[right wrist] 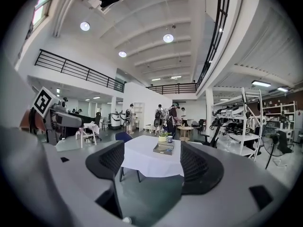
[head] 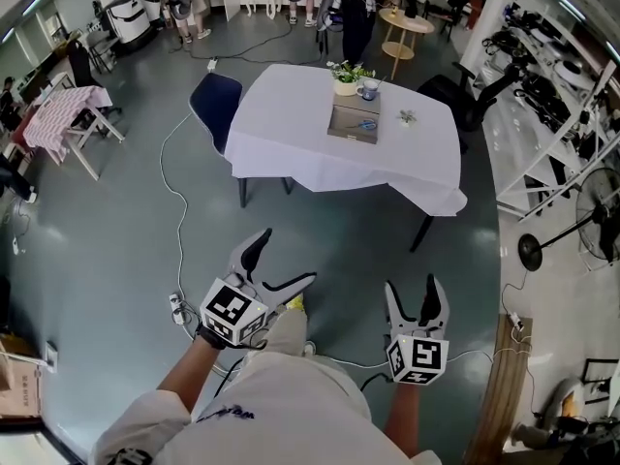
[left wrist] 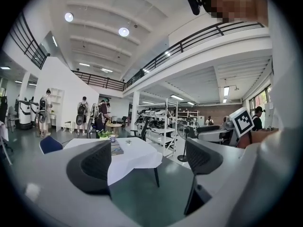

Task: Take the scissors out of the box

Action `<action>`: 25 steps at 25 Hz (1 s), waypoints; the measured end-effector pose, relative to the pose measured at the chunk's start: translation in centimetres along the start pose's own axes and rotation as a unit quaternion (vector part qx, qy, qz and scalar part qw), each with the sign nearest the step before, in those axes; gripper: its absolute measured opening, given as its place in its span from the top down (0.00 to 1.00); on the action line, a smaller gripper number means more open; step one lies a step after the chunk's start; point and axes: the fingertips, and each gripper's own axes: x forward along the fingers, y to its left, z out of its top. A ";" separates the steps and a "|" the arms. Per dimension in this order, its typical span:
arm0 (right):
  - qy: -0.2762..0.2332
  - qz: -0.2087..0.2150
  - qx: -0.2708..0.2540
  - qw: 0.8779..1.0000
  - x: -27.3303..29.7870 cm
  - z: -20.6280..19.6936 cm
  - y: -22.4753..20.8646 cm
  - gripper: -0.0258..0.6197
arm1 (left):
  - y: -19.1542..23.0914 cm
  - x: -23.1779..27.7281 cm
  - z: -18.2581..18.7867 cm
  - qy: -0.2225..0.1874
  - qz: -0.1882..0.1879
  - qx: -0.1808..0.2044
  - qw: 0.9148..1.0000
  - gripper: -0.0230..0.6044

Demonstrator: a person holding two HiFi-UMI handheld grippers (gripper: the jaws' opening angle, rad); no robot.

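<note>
Left gripper (head: 286,258) and right gripper (head: 412,287) both have jaws wide apart and empty, well short of the white-clothed table (head: 291,134), so walk up first, then reach the blue-handled scissors (head: 366,124) in the flat grey box (head: 339,130) near its far edge.

Way out ahead of the left claw (head: 286,258) and right claw (head: 413,285) there's a counter (head: 291,134) under a white cloth. It's got a potted plant (head: 346,77) and a mug (head: 369,89) side by side at its far edge, and a blue chair (head: 215,100) on the left-claw side. A white cable (head: 180,206) snakes over the grey floor (head: 116,240) toward the left claw, and out past the right claw stand a floor fan (head: 603,223) and white shelving (head: 557,105).
</note>
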 end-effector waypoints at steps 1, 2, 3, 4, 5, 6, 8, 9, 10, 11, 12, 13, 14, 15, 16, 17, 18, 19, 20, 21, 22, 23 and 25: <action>0.000 0.001 0.000 1.000 0.2 0.0 0.0 0.39 | 0.3 0.0 -0.1 0.000 0.003 -0.002 1.000 0.20; 0.001 0.002 0.000 1.000 0.5 0.0 0.1 0.39 | 0.6 0.1 -0.1 0.000 0.007 -0.001 1.000 0.21; 0.003 0.002 0.000 1.000 0.8 -0.1 0.1 0.39 | 0.9 0.2 -0.2 0.001 0.009 0.001 1.000 0.21; 0.004 0.003 -0.001 1.000 1.1 -0.1 0.1 0.39 | 1.3 0.5 -0.2 0.002 0.011 0.003 1.000 0.21; 0.006 0.002 -0.001 1.000 1.4 -0.2 0.0 0.39 | 1.5 0.8 -0.3 0.003 0.012 0.005 1.000 0.21; 0.008 0.001 0.000 1.000 1.7 -0.3 -0.2 0.40 | 1.8 1.3 -0.4 0.004 0.012 0.006 1.000 0.21; 0.014 -0.002 0.000 1.000 2.4 -0.5 -0.9 0.40 | 2.3 2.4 -0.4 0.002 0.009 0.004 1.000 0.21; 0.017 -0.004 0.000 1.000 2.7 -0.4 -1.3 0.40 | 2.4 3.0 -0.3 -0.001 0.006 0.001 1.000 0.21; 0.020 -0.006 -0.002 1.000 3.1 -0.3 -1.8 0.41 | 2.5 3.6 0.0 -0.005 0.000 -0.003 1.000 0.21; 0.022 -0.007 -0.004 1.000 3.4 0.0 -2.2 0.41 | 2.6 4.2 0.3 -0.009 -0.005 -0.005 1.000 0.21; 0.024 -0.007 -0.008 1.000 3.8 0.4 -2.6 0.41 | 2.8 4.9 0.6 -0.011 -0.007 -0.007 1.000 0.21; 0.026 -0.007 -0.011 1.000 4.3 0.7 -3.1 0.41 | 3.0 5.6 0.8 -0.013 -0.007 -0.007 1.000 0.21; 0.027 -0.006 -0.015 1.000 4.8 1.1 -3.6 0.42 | 3.3 6.4 1.0 -0.016 -0.006 -0.007 1.000 0.21; 0.027 -0.006 -0.019 0.999 5.4 1.4 -4.2 0.42 | 3.5 7.3 1.3 -0.020 -0.006 -0.006 1.000 0.21; 0.027 -0.007 -0.023 0.999 6.2 1.8 -4.8 0.42 | 3.9 8.1 1.7 -0.026 -0.007 -0.005 1.000 0.21; 0.026 -0.008 -0.027 0.999 7.0 2.2 -5.3 0.42 | 4.3 9.0 2.1 -0.030 -0.008 -0.005 0.999 0.21; 0.024 -0.008 -0.030 0.999 7.7 2.6 -5.7 0.42 | 4.7 9.8 2.3 -0.033 -0.009 -0.007 0.999 0.21; 0.021 -0.009 -0.032 0.999 8.5 3.1 -6.1 0.43 | 5.2 10.6 2.5 -0.034 -0.009 -0.010 0.999 0.21; 0.019 -0.008 -0.033 0.999 9.2 3.5 -6.4 0.43 | 5.6 11.3 2.6 -0.033 -0.009 -0.011 0.999 0.21; 0.018 -0.008 -0.034 0.999 10.0 3.9 -6.7 0.43 | 6.0 12.0 2.7 -0.032 -0.008 -0.012 0.999 0.21; 0.017 -0.007 -0.033 0.999 10.8 4.2 -7.0 0.44 | 6.4 12.7 2.8 -0.030 -0.008 -0.013 0.999 0.21; 0.018 -0.003 -0.032 0.999 11.5 4.4 -7.1 0.44 | 6.9 13.3 2.8 -0.030 -0.008 -0.015 0.999 0.21; 0.024 0.007 -0.033 0.999 13.0 4.5 -7.2 0.45 | 7.7 14.5 2.7 -0.026 -0.011 -0.019 0.999 0.21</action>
